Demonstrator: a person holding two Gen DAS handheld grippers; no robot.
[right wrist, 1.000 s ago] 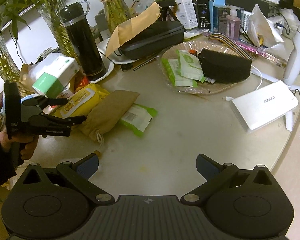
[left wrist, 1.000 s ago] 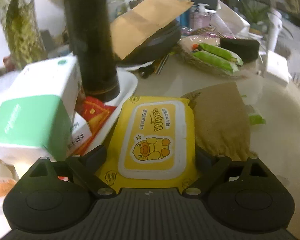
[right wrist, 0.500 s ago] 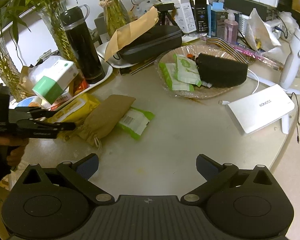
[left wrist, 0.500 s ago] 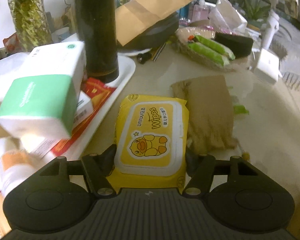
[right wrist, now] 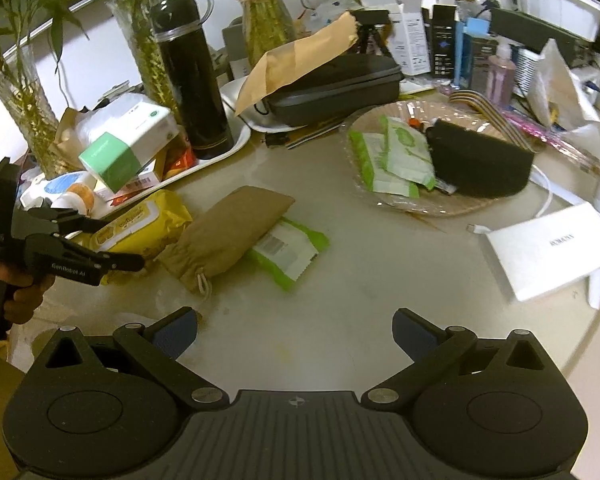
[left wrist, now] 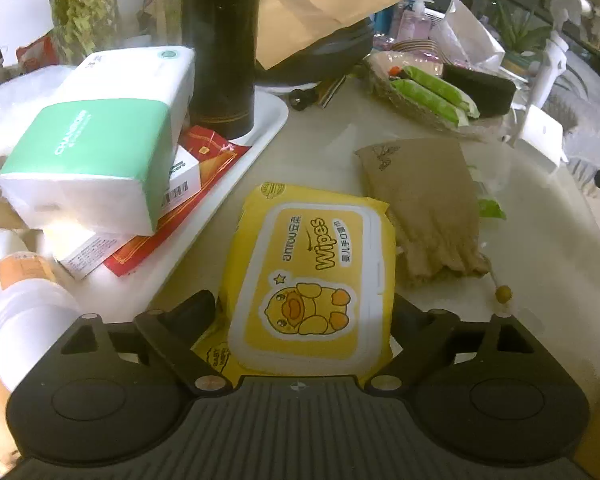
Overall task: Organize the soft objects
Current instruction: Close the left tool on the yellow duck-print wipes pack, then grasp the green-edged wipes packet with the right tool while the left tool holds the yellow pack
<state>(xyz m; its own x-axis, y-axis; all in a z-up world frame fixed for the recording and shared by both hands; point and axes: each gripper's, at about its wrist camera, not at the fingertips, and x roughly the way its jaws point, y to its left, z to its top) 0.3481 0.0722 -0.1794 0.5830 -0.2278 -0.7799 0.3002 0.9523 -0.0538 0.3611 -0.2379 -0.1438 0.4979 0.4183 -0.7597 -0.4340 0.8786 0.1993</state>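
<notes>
Tongs on the left had closed in from wide to clench the yellow wipes pack on the counter, so a lift seemed next; its long axis ran straight ahead. From the right view, the right tongs hung released, the pack beside the brown pouch.

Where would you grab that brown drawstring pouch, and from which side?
Probably across the brown pouch near its gathered drawstring end, coming from above. It lies flat on the table, overlapping a green packet; that end is narrower and nearest the open right gripper.
</notes>
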